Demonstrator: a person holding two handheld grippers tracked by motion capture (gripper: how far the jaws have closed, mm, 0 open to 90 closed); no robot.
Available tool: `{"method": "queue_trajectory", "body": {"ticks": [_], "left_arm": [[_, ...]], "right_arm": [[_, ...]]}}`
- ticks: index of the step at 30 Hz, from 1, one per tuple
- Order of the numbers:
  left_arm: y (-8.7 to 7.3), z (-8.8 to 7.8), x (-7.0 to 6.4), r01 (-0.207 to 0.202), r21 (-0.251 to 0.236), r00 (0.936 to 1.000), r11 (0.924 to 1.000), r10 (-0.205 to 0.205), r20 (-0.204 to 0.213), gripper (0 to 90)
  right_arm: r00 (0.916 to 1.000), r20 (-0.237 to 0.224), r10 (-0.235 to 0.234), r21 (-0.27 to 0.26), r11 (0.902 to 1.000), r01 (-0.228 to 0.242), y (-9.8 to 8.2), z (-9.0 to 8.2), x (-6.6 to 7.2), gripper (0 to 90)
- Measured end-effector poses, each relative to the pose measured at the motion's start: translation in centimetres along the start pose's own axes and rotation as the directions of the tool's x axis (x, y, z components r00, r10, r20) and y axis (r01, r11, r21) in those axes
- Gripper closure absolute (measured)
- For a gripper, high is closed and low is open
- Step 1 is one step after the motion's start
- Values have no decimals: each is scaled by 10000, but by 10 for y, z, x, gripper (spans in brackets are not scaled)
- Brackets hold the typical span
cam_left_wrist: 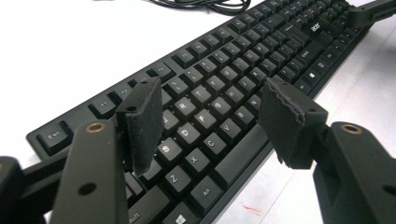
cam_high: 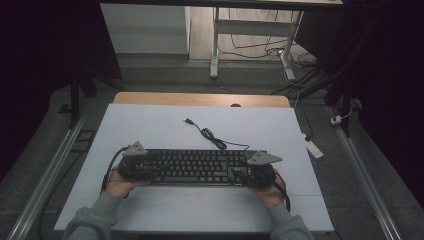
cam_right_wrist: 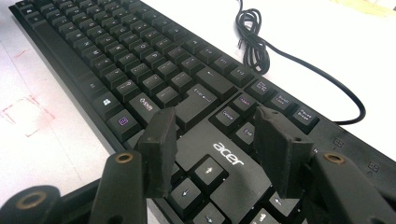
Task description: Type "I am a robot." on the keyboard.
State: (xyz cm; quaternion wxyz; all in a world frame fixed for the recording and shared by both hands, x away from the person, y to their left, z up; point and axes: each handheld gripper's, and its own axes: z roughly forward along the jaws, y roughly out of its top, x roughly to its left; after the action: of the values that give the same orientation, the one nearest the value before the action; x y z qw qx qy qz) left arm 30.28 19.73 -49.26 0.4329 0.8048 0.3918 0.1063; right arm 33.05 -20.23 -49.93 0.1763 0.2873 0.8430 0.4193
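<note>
Keyboard (cam_high: 192, 166) under both open tools (cam_high: 146, 166) (cam_high: 239, 173), its coiled cable (cam_high: 212, 136) lying behind.

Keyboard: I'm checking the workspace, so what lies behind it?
Behind the keyboard its coiled cable lies on the white table. Where it joins the keyboard is hidden.

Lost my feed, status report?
Left tongs open over keyboard left end. Right tongs open over arrow keys. Cable coiled behind, nothing blocking.
</note>
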Motion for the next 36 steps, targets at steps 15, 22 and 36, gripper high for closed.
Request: {"method": "queue_trajectory", "body": {"ticks": [15,22,36], "left_arm": [[-1,17,-15,-667,580,9973,9961,647,354,500],[-2,24,-20,-886,792,9955,9929,855,417,553],[-5,40,-28,-1483,1415,9877,9788,1393,712,890]], "right_arm": [[10000,26,13,22,10000,-13,0,0,0,493],[10000,53,5,39,10000,-5,0,0,0,493],[10000,66,-62,90,9999,61,0,1,0,493]]}}
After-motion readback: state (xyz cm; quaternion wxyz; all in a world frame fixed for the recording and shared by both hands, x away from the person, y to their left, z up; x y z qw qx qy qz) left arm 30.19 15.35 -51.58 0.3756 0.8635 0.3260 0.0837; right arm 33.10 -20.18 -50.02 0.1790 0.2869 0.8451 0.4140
